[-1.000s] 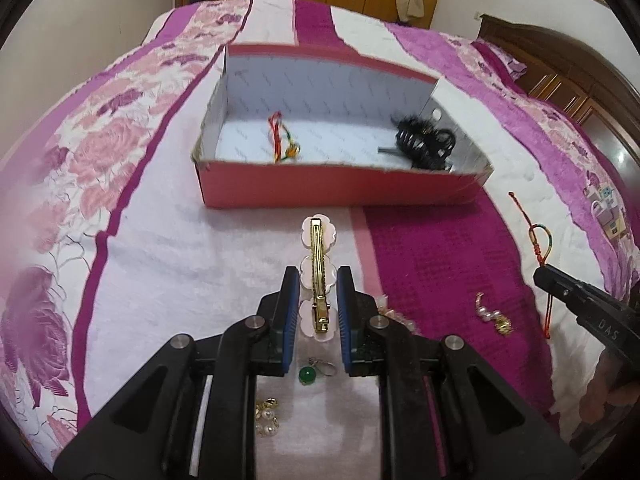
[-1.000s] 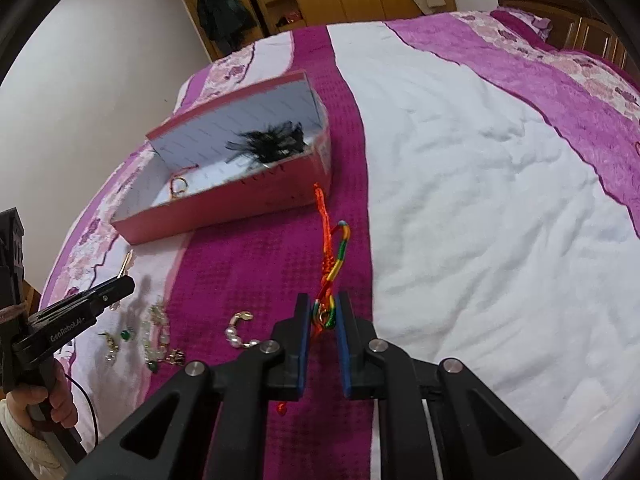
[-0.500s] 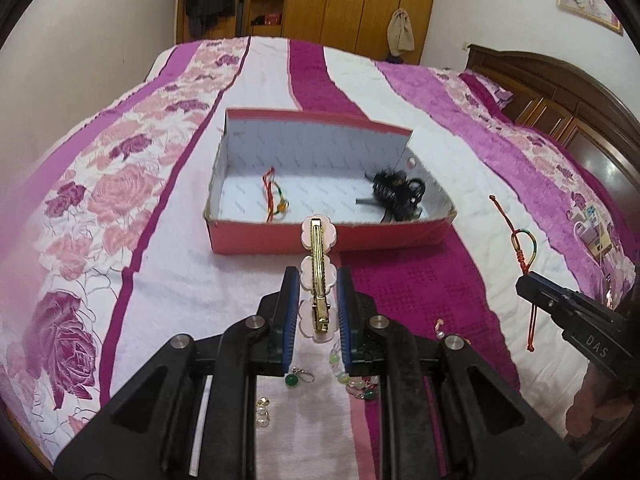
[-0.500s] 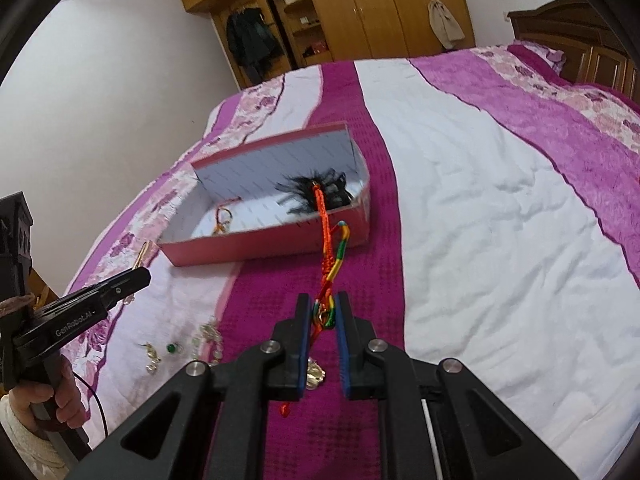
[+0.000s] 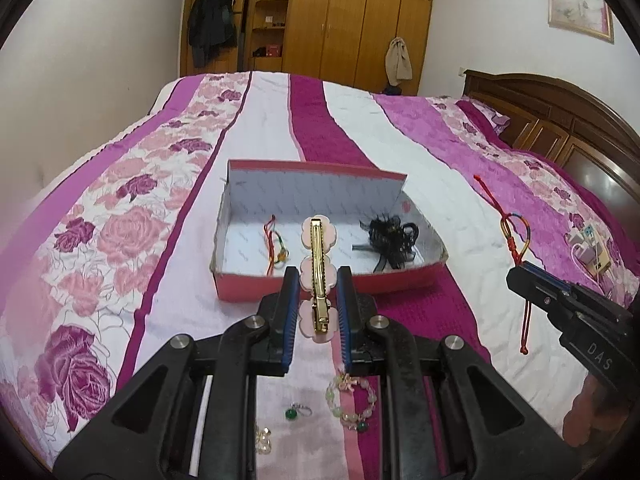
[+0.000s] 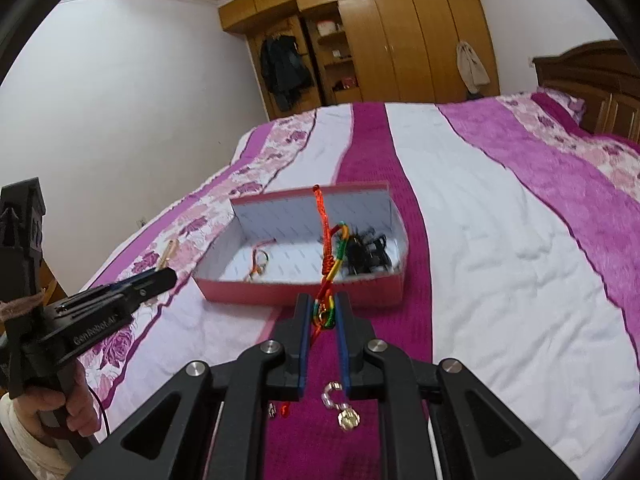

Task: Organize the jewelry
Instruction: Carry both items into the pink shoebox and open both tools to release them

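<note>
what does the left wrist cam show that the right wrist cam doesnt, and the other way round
Only the left wrist view shows the beaded bracelet, the green pendant and the pearl earrings lying on the bed below the left gripper, and the flower faces of the hair clip it clamps.

Only the right wrist view shows the gold charm on its pearl hook below the right gripper.

Both show the red box holding a black hair bow and a small cord bracelet, plus the rainbow cord bracelet in the right gripper.

You face a bed (image 5: 360, 120) with a striped purple floral quilt; a wooden wardrobe (image 5: 360, 20) lines the far white wall (image 5: 100, 60).
</note>
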### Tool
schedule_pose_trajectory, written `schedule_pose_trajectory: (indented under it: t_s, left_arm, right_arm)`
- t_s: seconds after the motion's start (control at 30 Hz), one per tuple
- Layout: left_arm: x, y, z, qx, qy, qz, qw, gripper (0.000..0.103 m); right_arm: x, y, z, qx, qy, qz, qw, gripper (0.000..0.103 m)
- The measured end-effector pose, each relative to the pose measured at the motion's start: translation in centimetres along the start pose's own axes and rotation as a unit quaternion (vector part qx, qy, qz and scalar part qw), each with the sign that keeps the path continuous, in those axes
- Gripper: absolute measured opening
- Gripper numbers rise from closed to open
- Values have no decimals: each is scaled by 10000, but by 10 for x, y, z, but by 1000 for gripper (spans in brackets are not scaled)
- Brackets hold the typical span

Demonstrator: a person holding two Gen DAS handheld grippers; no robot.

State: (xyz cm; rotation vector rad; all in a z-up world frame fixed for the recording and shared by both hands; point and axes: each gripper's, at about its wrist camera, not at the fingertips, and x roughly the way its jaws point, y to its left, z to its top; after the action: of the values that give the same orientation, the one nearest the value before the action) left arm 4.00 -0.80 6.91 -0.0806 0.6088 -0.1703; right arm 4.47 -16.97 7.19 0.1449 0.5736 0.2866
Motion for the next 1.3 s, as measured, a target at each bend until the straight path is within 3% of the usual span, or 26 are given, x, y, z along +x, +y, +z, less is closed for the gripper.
schedule_pose_trajectory:
  t_s: [0.5, 0.87, 1.3]
  left_arm:
    - [12, 2, 28, -118, -514, -116, 9985, 10]
    - [23, 1, 40, -91, -1009, 35, 9949, 10]
    - [68, 13, 36, -256, -1005, 83, 9946, 10]
  right_arm:
    - [18, 14, 32, -202, -318, 109, 9992, 13]
    - [39, 9, 47, -140, -501, 29, 9986, 13]
    - [81, -5, 56, -21, -564, -189, 9982, 13]
